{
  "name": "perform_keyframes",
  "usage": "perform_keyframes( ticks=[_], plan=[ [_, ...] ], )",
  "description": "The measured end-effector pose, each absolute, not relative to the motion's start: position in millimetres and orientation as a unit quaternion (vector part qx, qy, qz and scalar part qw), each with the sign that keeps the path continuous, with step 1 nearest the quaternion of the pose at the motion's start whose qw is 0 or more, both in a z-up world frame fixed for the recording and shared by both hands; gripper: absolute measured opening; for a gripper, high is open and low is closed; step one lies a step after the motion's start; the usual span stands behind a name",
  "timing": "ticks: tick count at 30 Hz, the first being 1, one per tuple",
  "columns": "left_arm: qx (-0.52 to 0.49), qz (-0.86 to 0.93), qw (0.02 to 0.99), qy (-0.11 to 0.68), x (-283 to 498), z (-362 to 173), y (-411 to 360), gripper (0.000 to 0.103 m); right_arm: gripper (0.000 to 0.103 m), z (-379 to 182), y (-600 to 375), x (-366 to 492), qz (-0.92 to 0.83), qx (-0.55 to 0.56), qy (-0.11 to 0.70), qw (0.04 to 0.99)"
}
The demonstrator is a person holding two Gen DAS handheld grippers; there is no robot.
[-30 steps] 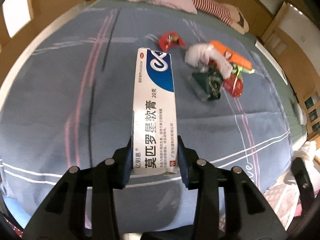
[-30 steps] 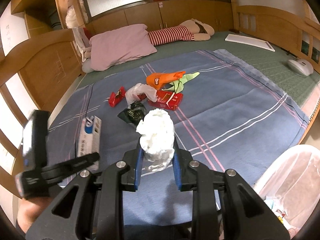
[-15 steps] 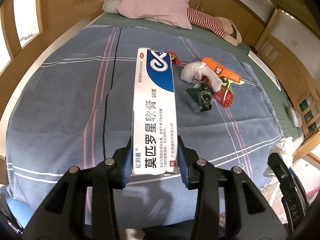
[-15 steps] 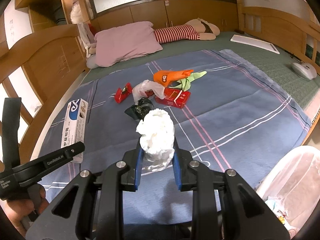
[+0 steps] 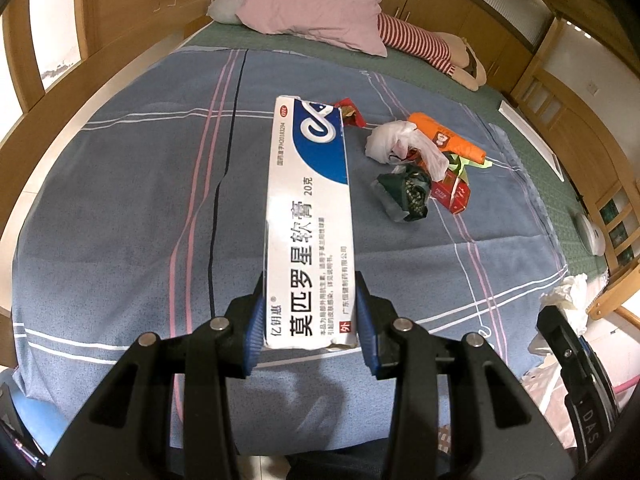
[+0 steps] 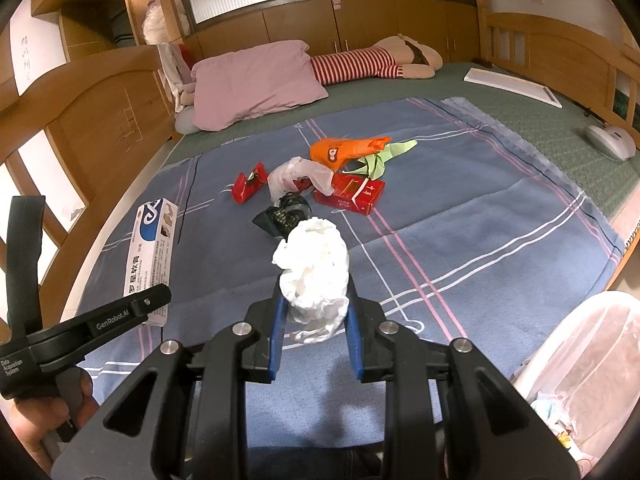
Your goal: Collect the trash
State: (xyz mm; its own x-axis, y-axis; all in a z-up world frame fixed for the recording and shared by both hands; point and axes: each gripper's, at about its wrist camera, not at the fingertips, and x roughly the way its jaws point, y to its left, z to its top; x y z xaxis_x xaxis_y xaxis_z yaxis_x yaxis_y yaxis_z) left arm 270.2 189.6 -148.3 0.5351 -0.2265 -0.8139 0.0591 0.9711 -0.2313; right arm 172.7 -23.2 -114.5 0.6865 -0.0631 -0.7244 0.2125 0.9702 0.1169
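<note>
Both grippers have pulled back from the blue plaid bedspread (image 6: pixel 460 240) since a second ago, so more of the bed and the pink pillow (image 6: pixel 256 80) now shows beyond the trash. One white and blue ointment box (image 5: pixel 310 224), long and flat with printed Chinese lettering, is clamped at its near end between the jaws of the left gripper (image 5: pixel 310 320) and held above the bedspread's near left part. One crumpled white tissue wad (image 6: pixel 314 268) is pinched between the jaws of the right gripper (image 6: pixel 314 316), above the bedspread's near edge. Five pieces lie clustered at the bedspread's middle: one orange wrapper (image 6: pixel 344 150) farthest back, one green paper scrap (image 6: pixel 384 156) touching it, one white plastic bag (image 6: pixel 300 176), one red cigarette pack (image 6: pixel 352 196), and one dark crumpled wrapper (image 6: pixel 282 216) nearest. One small red packet (image 6: pixel 248 186) lies just left of that cluster. One white-lined trash bin (image 6: pixel 580 360) stands off the bedspread's near right corner.
</note>
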Motion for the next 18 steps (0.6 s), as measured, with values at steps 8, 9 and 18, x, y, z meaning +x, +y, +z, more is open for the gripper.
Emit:
perform_keyframes(
  ticks=[8,9,18],
  plan=[
    [-0.088,-0.081,0.871,0.476,269.6,-149.7,189.7,0.04,0.027,-116.4,-22.8,173.5,-0.074,0.097,0.391,0.912],
    [-0.088,-0.081,0.871,0.476,269.5,-149.7,189.8,0.04,0.027,-116.3,-22.8,173.5,-0.074,0.097,0.391,0.912],
    [-0.089,-0.08,0.871,0.476,268.9,-151.3,189.9,0.04,0.027,-116.5,-22.6,173.8,-0.073,0.097,0.391,0.912]
  ],
)
